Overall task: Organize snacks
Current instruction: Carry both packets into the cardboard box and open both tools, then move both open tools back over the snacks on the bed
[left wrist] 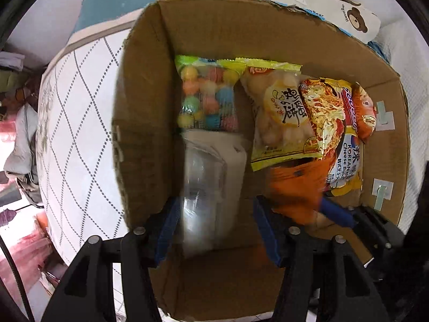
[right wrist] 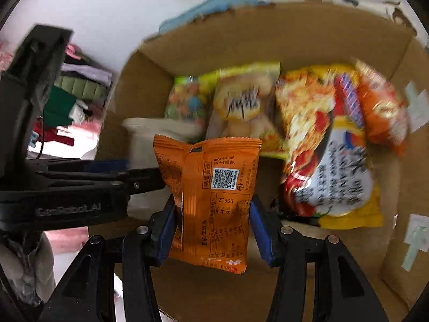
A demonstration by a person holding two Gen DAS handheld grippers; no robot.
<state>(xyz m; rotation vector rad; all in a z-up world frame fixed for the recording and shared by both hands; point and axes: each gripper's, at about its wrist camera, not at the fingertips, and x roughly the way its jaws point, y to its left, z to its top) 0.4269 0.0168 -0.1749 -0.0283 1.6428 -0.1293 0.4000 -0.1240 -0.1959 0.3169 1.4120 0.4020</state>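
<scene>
Contents, cardboard box (left wrist: 241, 26), set on a quilted mattress (left wrist: 80, 107)

1. Clear plastic clamshell (left wrist: 206, 177), flat on the box floor by the left wall. Light, rigid, thin-walled and slick, probably cracks if squeezed; best taken across the short sides with light pressure. The left gripper (left wrist: 214, 206) points down over it, jaws part open, the clamshell between them; the blur hides much, but a gap seems to show at each pad, so it looks let go

2. Bag of coloured ball sweets (left wrist: 207, 94), against the far wall. Lumpy, shifts inside; take by the crimped top seam

3. Yellow puff bag (left wrist: 278, 112), beside it. Air-filled, very light, crushable

4. Orange packet (right wrist: 211, 187), upright above the middle of the box, not yet laid down. Small, light, glossy film, soft-sided; judged apt to slip or buckle. The right gripper (right wrist: 212, 204) has it by both side edges, pads meeting the film at mid-height, jaws narrowly apart

5. Noodle packet (left wrist: 327, 123), right side, overlapping item 3. Brittle block inside; lift by the ends

6. Small orange bag (left wrist: 364, 110), by the right wall
</scene>
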